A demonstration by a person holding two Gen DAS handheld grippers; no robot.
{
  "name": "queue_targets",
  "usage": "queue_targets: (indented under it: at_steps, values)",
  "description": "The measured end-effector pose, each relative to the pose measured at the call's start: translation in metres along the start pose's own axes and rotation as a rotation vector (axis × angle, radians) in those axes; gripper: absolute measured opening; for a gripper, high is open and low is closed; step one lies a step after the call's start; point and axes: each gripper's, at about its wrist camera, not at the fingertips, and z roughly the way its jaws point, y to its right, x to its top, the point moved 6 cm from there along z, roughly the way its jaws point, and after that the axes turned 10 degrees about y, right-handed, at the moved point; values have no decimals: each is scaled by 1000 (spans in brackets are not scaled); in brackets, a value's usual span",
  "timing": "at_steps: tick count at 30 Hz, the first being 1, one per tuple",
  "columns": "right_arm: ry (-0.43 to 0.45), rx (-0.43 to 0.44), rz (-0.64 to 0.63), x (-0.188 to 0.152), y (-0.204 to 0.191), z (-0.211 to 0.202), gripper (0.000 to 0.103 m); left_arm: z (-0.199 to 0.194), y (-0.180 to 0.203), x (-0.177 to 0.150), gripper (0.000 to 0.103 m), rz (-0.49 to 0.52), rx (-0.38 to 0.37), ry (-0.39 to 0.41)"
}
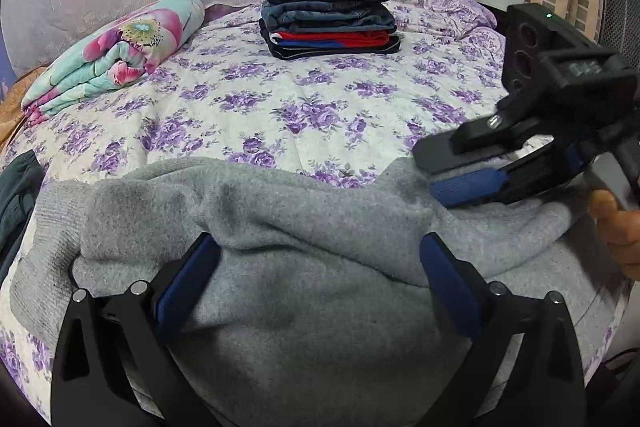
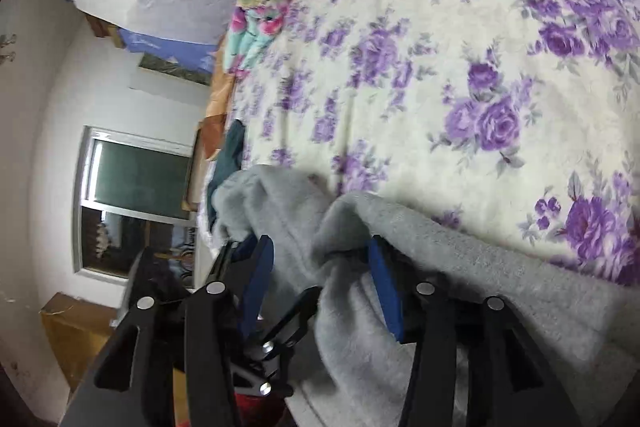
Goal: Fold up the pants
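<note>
Left claw (image 1: 320, 259) stands open, pads astride a raised ridge of the grey fleece pants (image 1: 304, 307), not pressing. Right claw (image 2: 320, 267) is part-closed around a bunched fold; firm grip cannot be confirmed. Pants lie rumpled on the floral bed (image 1: 280, 107). Judged soft, thick, limp: take hold at hems or waistband.

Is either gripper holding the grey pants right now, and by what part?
Left gripper is open over the grey pants, gripping nothing. Right gripper has a bunched fold at the pants' edge between its fingers; a firm pinch cannot be told.

Left gripper (image 1: 320, 247) wide apart; right gripper (image 2: 320, 247) rolled sideways, half-spread
</note>
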Motion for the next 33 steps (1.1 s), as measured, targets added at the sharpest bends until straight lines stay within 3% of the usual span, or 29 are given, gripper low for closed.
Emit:
queue_targets:
  at_steps: [1, 5, 9, 12, 13, 14, 16, 19, 22, 24, 26, 28, 31, 33]
  values:
    - [-4, -17, -17, -1, 0, 2, 46, 0, 0, 0, 98, 0, -1, 1]
    - [9, -63, -74, -3, -7, 14, 23, -3, -1, 0, 98, -11, -13, 12]
    - [148, -113, -258, 12, -34, 0, 16, -24, -4, -4, 98, -34, -48, 43]
    - [225, -171, -305, 46, -35, -6, 12, -31, 1, -24, 98, 68, -32, 2]
    - [213, -191, -293, 56, -29, 1, 12, -32, 3, -32, 98, 105, -15, -9]
    - [204, -220, -284, 63, -19, 9, 0, -34, 4, -37, 98, 119, -8, -8]
    - [193, -326, -289, 73, 7, 30, 0, -39, 0, -39, 98, 82, -27, -32]
    - [182, -289, -237, 77, 22, 36, 0, -44, -7, -44, 98, 34, -82, -69]
    - [300, -291, -299, 80, -1, 1, 0, -54, -10, -46, 98, 19, -119, -69]
    - [324, -250, -379, 70, -31, -24, 0, -60, -12, -44, 98, -5, -132, -70]
    - [310, -242, -464, 51, -54, -36, 0, -69, -17, -34, 98, -72, -163, -50]
    - [239, -248, -579, 20, -72, -29, 0, -72, -22, -25, 98, -142, -206, -29]
    - [127, -347, -664, -4, -64, 10, 0, -52, -30, -22, 98, -221, -221, -79]
    - [117, -466, -680, 5, -35, 31, 0, -38, -27, -33, 98, -169, -204, -120]
